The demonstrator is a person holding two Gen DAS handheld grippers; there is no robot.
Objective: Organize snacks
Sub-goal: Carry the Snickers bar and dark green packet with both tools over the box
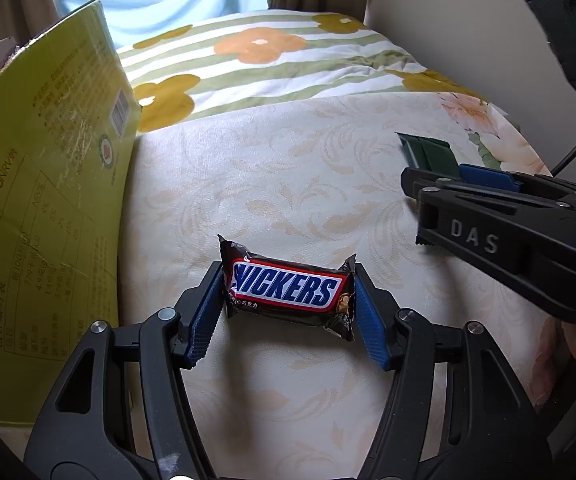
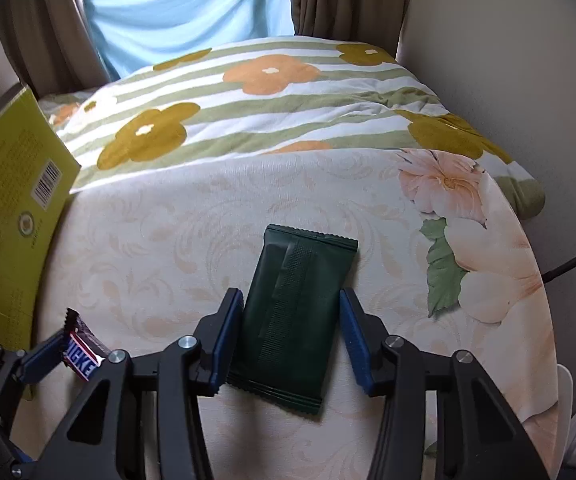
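Our left gripper (image 1: 290, 300) pinches the Snickers (image 1: 288, 290) and our right gripper (image 2: 290, 338) clamps the green packet (image 2: 294, 320), both lying on the bed (image 2: 167, 240) near the yellow box (image 1: 47, 200), so we judge the sorting barely begun.

Both wrist views look steeply down, close, sharing the bedspread (image 1: 288, 184).

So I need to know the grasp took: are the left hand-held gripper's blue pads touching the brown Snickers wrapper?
Touching. The left wrist view shows both pads pressed against the brown Snickers wrapper's crimped ends, no gap.
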